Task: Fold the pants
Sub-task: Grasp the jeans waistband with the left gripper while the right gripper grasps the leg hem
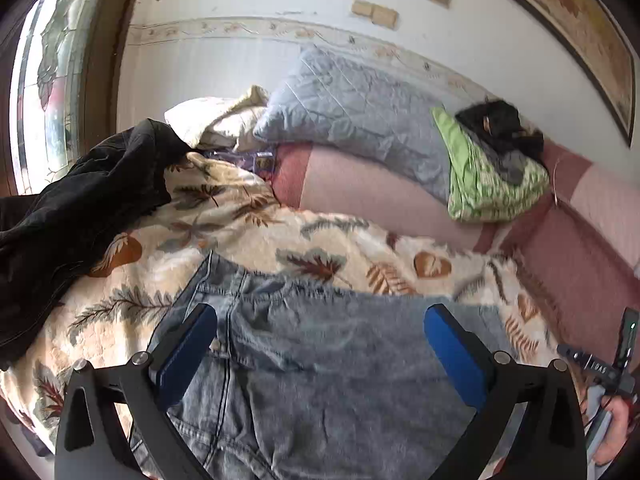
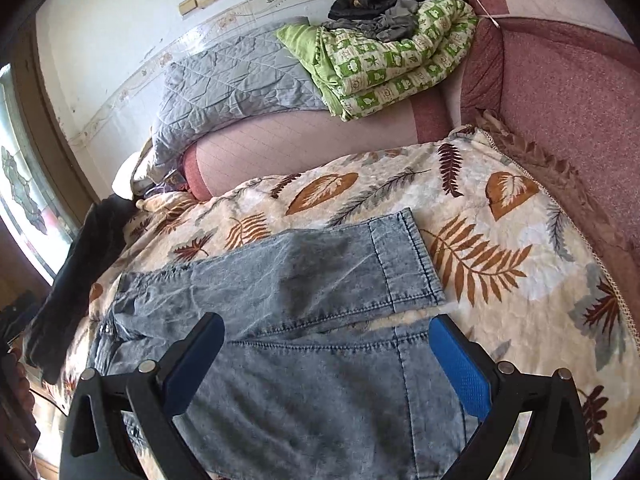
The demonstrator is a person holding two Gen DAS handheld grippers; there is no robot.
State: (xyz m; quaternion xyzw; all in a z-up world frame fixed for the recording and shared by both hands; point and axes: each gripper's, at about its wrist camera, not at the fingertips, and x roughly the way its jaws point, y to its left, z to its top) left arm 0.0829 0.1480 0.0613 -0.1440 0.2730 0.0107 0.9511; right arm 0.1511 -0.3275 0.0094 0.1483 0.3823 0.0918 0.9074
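Currently both your grippers hover over pants point(image 2: 288, 280) spread on leaf-print blanket point(image 2: 500, 248); left gripper point(image 1: 320, 340) and right gripper point(image 2: 326, 344) fingers spread wide, grasping nothing. Risk: pinch blanket pile with denim, or grab only top leg layer — fold drags crooked.

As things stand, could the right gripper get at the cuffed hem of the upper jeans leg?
Probably yes. The right gripper is open above the jeans, and the cuffed hem lies flat just ahead on the leaf-print blanket. Nothing sits on or in front of it.
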